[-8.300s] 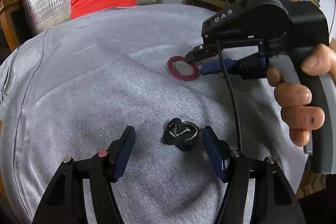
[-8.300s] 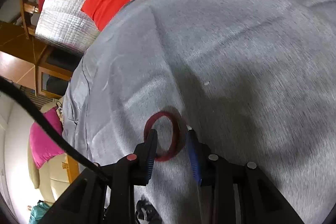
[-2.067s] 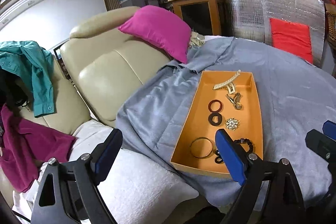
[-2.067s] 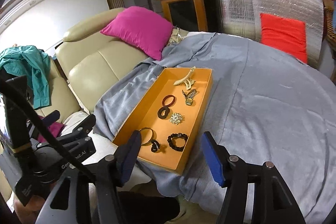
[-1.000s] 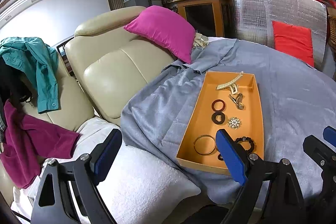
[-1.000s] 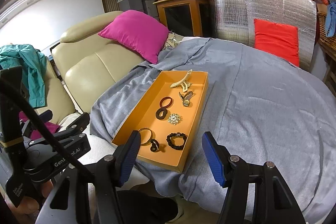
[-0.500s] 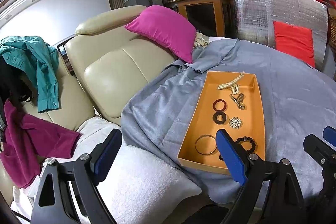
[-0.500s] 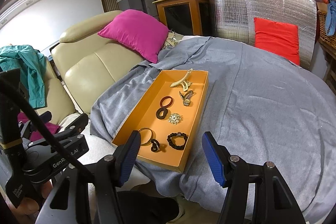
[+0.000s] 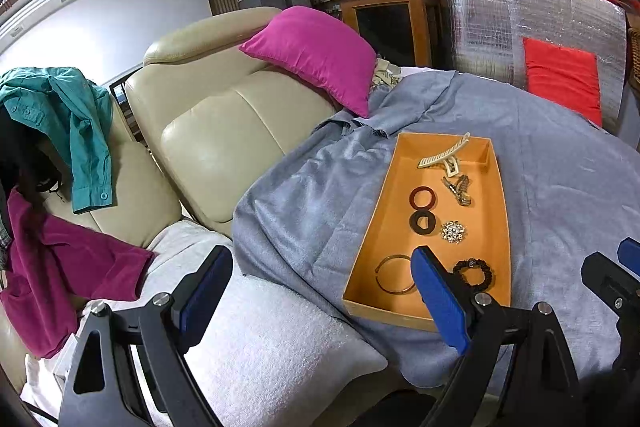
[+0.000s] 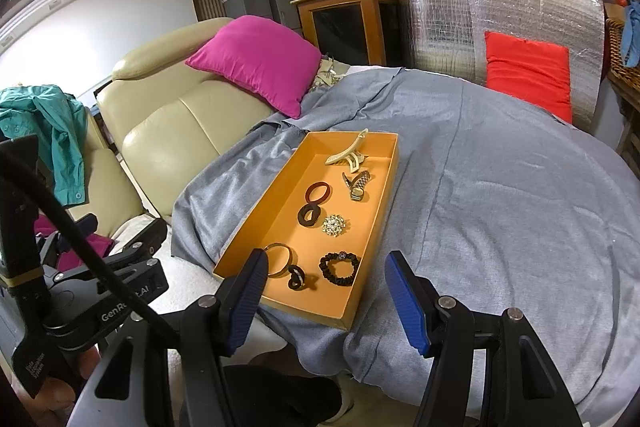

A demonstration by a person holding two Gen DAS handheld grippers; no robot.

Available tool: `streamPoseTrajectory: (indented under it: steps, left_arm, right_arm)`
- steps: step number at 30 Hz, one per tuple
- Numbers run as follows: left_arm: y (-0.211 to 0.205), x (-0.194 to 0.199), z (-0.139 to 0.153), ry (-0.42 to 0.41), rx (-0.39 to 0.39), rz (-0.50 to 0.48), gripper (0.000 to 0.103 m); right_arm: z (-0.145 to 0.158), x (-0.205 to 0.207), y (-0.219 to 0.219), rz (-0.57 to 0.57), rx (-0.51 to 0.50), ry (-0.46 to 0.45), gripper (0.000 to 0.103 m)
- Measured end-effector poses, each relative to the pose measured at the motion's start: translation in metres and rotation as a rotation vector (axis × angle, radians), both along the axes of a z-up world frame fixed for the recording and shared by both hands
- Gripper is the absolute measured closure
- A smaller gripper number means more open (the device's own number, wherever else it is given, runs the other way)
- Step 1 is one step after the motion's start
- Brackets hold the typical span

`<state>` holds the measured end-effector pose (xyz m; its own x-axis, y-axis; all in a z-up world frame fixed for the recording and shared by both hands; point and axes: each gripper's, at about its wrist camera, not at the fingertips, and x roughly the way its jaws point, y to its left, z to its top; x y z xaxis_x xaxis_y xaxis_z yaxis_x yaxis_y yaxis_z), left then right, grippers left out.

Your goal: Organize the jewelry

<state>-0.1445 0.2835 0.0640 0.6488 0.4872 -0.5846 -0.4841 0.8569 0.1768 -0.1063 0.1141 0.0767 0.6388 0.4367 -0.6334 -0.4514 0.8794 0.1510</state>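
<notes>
Shallow orange cardboard tray [image 10: 384, 187] on the grey cloth holds all the jewelry: rings, bracelets, brooch, watch, hair claw. Its long axis runs away from both grippers. Right gripper [image 10: 324, 303] is nearer, left gripper [image 9: 316, 301] offset left; both splayed, empty.

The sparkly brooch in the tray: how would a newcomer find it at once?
Find the orange tray on the grey cloth. Near its middle lies the brooch, right of the dark ring. It alone is a glittering, stone-set cluster.
</notes>
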Motion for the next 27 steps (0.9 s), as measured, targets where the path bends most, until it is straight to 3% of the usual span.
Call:
streamPoseTrajectory:
  steps: [27]
  left_arm:
    - [0.025,0.009,-0.007,0.024,0.015,0.038,0.012]
  right_arm:
    - [-0.010,0.020,0.029,0.019,-0.023,0.023,0.038]
